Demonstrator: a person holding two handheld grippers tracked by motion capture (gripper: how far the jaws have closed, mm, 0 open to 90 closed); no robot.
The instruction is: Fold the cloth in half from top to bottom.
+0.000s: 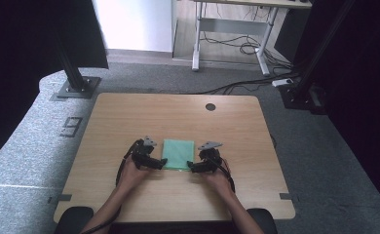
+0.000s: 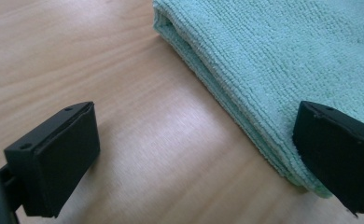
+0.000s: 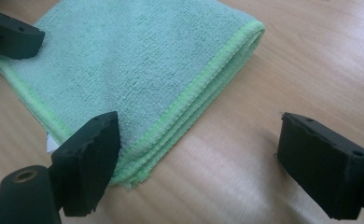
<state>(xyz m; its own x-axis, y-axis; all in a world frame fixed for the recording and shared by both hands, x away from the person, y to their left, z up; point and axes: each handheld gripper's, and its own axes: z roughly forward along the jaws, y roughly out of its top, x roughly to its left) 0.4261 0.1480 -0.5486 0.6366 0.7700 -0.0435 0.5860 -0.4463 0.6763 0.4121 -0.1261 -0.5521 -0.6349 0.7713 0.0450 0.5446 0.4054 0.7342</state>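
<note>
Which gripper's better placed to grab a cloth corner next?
Right, slightly. The right gripper is open with the cloth corner's stacked hemmed edges just ahead of its jaws. The left gripper, also open, faces a folded edge.

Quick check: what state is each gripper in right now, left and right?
Left gripper: open, holding nothing, at the folded green towel.
Right gripper: open, holding nothing, at the towel's corner.
</note>
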